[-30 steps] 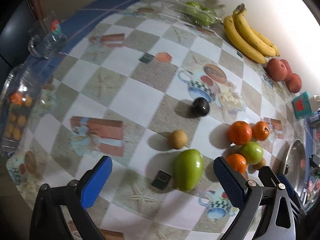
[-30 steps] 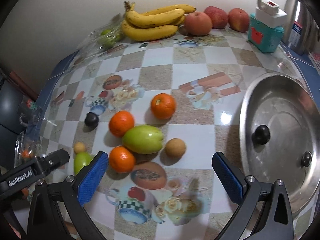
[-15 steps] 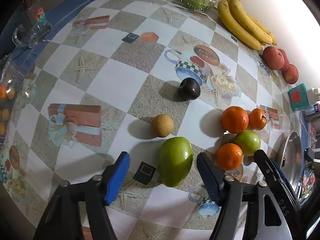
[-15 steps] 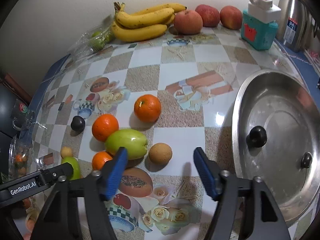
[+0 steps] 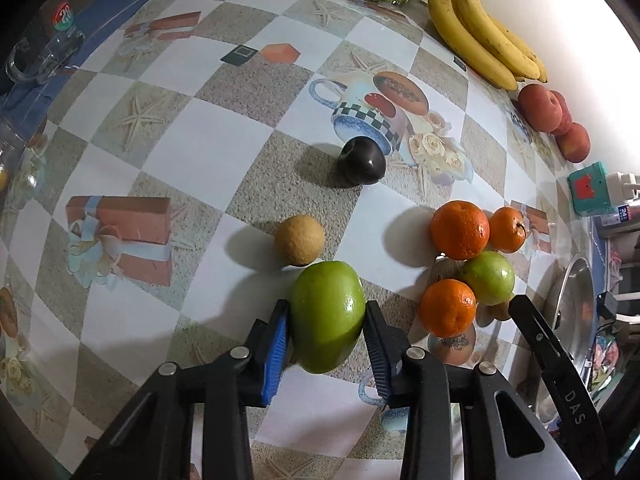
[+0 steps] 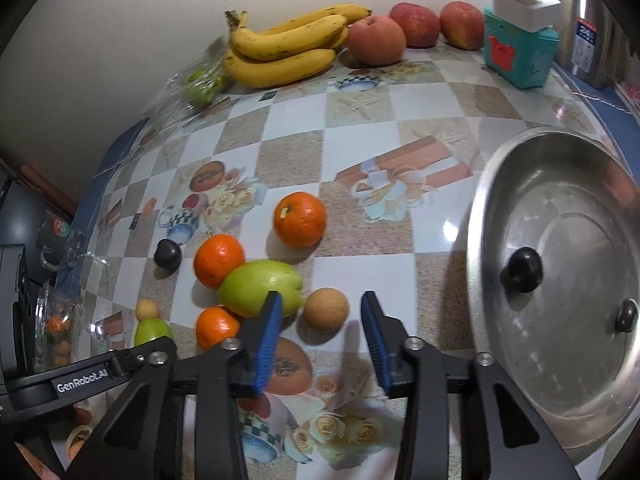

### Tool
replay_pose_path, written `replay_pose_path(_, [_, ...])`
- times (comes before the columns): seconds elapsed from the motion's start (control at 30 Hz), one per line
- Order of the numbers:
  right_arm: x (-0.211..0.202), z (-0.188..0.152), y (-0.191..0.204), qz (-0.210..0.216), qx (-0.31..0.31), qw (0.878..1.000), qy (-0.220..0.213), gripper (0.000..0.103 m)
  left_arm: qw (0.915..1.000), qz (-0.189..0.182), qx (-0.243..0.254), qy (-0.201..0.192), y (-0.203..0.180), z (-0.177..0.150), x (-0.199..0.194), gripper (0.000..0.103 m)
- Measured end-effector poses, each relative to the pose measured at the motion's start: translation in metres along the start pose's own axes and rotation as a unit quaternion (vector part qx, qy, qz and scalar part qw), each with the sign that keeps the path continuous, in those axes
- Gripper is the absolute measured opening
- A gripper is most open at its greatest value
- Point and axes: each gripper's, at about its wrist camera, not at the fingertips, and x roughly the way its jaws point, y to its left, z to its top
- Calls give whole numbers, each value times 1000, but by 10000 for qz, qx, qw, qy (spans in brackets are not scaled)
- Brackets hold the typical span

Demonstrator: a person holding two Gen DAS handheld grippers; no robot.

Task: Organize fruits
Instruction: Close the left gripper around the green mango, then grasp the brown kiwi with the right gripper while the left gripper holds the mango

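The jaws of the left gripper (image 5: 325, 338) were closing, and their blue pads already touched both flanks of a green mango (image 5: 327, 316) that lay on the checkered tablecloth (image 5: 200, 160). The jaws of the right gripper (image 6: 320, 330) were closing too, with a small brown round fruit (image 6: 325, 310) sitting on the cloth between them; a gap showed on each side of it, so the pads did not yet press it. Just beside the left finger (image 6: 267, 330) of that gripper lay a second green mango (image 6: 260, 287), touching two oranges (image 6: 219, 260), with a third orange (image 6: 299, 220) a little apart. In the left wrist view another brown fruit (image 5: 299, 240) sat just beyond the pinched mango, and a dark plum (image 5: 361, 161) lay farther off. Bananas (image 6: 288, 50) and red apples (image 6: 376, 40) lined the wall at the back. A steel lid (image 6: 560, 280) rested to the right.
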Motion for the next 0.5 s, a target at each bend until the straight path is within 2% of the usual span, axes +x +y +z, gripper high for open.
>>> replay_pose_path(0.23, [9,-2,-5,21,138,9998,164,36,10000,16,7,0,0,1,0,39])
replay_pose_path(0.5, [10,0,-6,57,188,9998,95,30,10000,51,21,-10,-1,1,0,39])
